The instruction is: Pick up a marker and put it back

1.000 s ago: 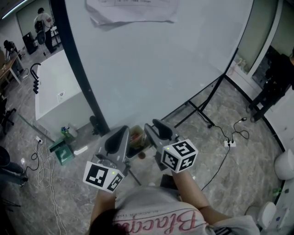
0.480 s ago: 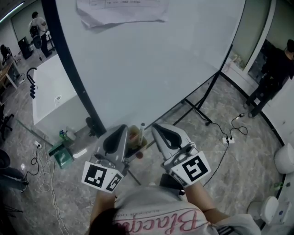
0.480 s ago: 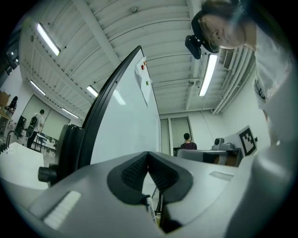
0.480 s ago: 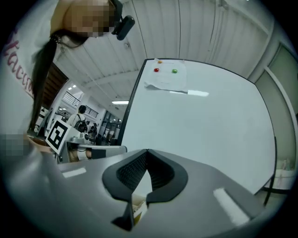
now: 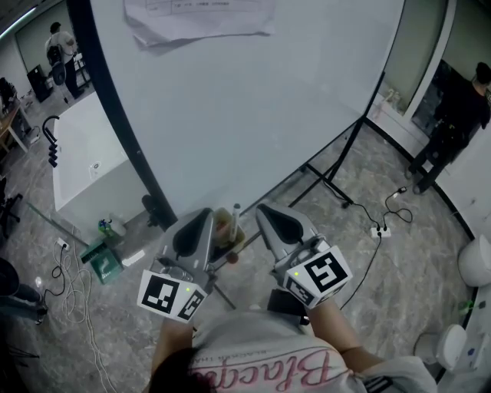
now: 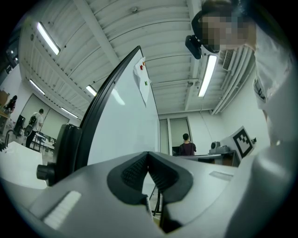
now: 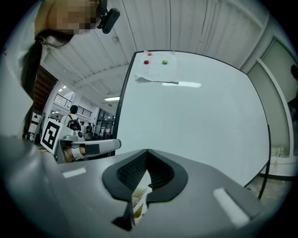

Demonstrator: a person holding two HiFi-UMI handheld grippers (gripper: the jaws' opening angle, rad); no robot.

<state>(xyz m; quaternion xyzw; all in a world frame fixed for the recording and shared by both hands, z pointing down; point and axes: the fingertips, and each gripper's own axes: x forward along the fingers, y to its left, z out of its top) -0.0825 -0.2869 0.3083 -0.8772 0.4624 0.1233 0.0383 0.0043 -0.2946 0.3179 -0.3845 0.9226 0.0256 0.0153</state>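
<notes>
The whiteboard [image 5: 253, 115] fills most of what is ahead of me, tilted on its black stand [image 5: 337, 184], with a sheet of paper [image 5: 199, 19] held at its top by a red magnet [image 7: 146, 62] and a green magnet [image 7: 164, 62]. A white table [image 5: 84, 161] stands to my left, a green box [image 5: 103, 257] and loose cables [image 5: 69, 276] lie on the floor, and a person in dark clothes [image 5: 453, 115] stands well off to my right.

My left gripper [image 5: 203, 216] has its jaws pressed together with nothing between them, and my right gripper [image 5: 265, 209] is the same. Between the two sits a tan cup [image 5: 225, 227] at the board's lower edge. A slim pale stick [image 5: 236, 211] rises from it (the marker, I think, though too small to be sure), upright, touching neither gripper.
</notes>
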